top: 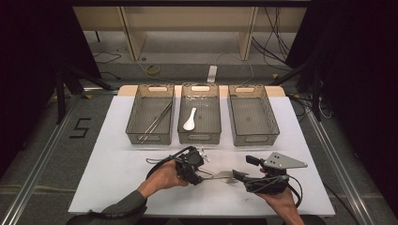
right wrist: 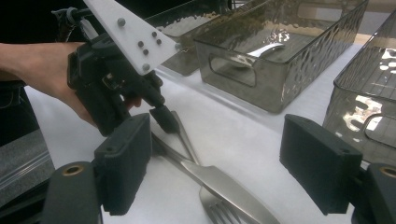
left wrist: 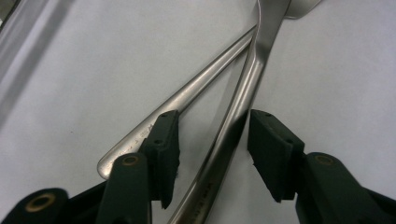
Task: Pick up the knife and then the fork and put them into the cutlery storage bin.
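A steel knife (right wrist: 224,186) and a fork (right wrist: 218,213) lie crossed on the white table (top: 117,173), between my two grippers. My left gripper (left wrist: 215,116) points down at their handles. One curved handle (left wrist: 229,140) runs between its jaws, close to the right pad (left wrist: 273,154) and clear of the left one. The second handle (left wrist: 187,98) passes beside and under the left pad. In the high view the left gripper (top: 199,174) faces the right gripper (top: 245,168) across the cutlery (top: 218,176). My right gripper (right wrist: 217,135) stands wide open above the knife blade, gripping nothing.
Three grey bins line the far side: the left bin (top: 151,114) holds thin metal sticks, the middle bin (top: 199,114) holds a white spoon (top: 189,119), and the right bin (top: 253,115) holds nothing. Cables trail from both grippers.
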A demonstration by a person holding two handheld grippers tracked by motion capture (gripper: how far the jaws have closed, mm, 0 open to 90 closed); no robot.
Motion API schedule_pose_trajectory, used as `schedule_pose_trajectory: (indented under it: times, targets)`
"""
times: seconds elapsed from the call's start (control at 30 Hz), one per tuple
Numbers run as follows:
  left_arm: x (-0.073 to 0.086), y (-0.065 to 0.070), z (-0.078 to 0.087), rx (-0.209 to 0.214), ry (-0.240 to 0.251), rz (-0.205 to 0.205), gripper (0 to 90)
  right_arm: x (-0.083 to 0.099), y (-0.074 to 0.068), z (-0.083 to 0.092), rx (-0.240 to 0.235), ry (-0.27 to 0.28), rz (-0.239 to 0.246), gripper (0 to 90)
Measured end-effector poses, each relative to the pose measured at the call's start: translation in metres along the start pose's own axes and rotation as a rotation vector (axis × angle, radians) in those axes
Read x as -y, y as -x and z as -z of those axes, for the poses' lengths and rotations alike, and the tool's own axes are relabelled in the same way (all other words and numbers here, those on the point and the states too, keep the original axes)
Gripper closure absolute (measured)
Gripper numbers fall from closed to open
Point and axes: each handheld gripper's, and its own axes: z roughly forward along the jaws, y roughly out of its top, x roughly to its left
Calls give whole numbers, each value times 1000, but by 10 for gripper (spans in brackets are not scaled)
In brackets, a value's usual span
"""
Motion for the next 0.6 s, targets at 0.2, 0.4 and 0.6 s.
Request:
schedule_pose_trajectory:
  times: [0.2, 0.4, 0.6]
  targets:
    - [0, 3, 1, 4, -3, -28, 607, 0, -1, 0, 1, -2, 2, 260]
    - [1, 3, 1, 19, 1, -34, 651, 0, -1, -1, 1, -6, 1, 260]
    - [1, 4, 2, 23, -10, -49, 711, 0, -1, -1, 3, -6, 0, 260]
